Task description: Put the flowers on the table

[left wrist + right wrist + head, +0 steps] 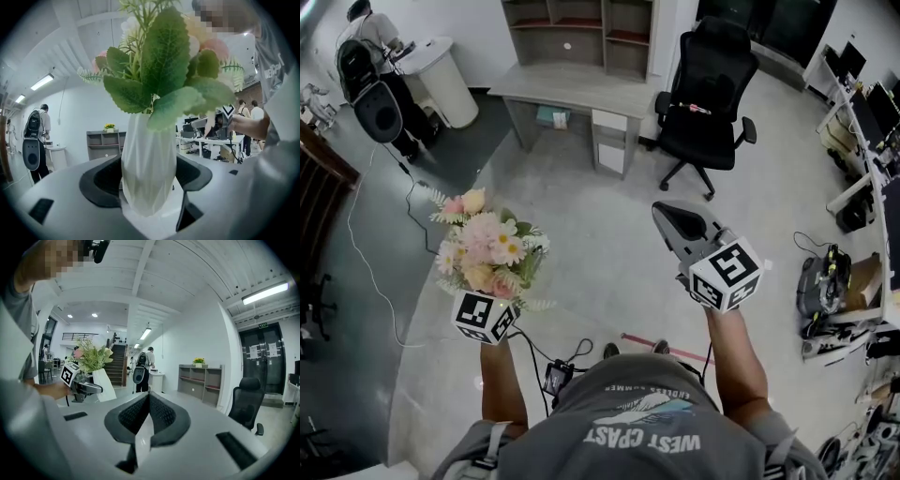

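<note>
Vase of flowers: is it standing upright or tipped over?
Upright: the vase stands vertical between the jaws of the left gripper, which press its sides, with the flowers on top.

open floor ahead, obstacles at the edges
bare floor (pixel 581 216) runs clear up to the grey bench (pixel 572 89), whose front strip is free below its shelf unit (pixel 581 28). a black office chair (pixel 712 66) stands just right of it. a person (pixel 380 28) and white round stand (pixel 441 75) are far left, and a small cabled device (pixel 555 377) is near the feet.
</note>
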Available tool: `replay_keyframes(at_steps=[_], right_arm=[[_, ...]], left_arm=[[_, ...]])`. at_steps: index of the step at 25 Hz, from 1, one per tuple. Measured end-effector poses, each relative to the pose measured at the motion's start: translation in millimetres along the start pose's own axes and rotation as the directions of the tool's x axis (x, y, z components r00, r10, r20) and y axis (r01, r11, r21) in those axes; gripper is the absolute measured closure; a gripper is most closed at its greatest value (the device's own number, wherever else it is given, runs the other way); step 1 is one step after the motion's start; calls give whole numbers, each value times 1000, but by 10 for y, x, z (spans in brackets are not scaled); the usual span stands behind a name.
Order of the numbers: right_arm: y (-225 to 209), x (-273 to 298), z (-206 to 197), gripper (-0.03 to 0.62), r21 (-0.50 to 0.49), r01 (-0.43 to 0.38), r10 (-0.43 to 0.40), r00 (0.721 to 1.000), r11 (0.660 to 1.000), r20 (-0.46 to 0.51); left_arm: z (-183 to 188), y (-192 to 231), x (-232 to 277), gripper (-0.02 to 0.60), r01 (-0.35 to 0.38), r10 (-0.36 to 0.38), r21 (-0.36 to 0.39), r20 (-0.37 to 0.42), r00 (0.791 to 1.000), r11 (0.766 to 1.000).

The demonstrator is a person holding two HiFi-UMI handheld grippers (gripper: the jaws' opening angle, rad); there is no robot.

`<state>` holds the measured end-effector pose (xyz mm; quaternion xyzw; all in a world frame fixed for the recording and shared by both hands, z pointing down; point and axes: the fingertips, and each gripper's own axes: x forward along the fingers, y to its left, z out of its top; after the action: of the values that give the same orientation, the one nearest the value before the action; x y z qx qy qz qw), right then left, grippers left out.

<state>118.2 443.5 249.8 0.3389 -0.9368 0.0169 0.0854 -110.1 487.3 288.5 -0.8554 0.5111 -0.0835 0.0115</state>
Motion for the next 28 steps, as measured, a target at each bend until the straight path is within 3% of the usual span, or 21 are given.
replay_keyframes(at_steps=[15, 28], right_arm=[[-156, 260, -13, 566, 53, -24, 21, 998, 998, 52], [-1020, 876, -105, 565, 78, -133, 129, 990, 988, 58]], left_arm=[[-111, 117, 76, 225, -12, 12, -11, -7, 1000, 1000], [-108, 392, 745, 225, -133, 132, -15, -60, 989, 991]])
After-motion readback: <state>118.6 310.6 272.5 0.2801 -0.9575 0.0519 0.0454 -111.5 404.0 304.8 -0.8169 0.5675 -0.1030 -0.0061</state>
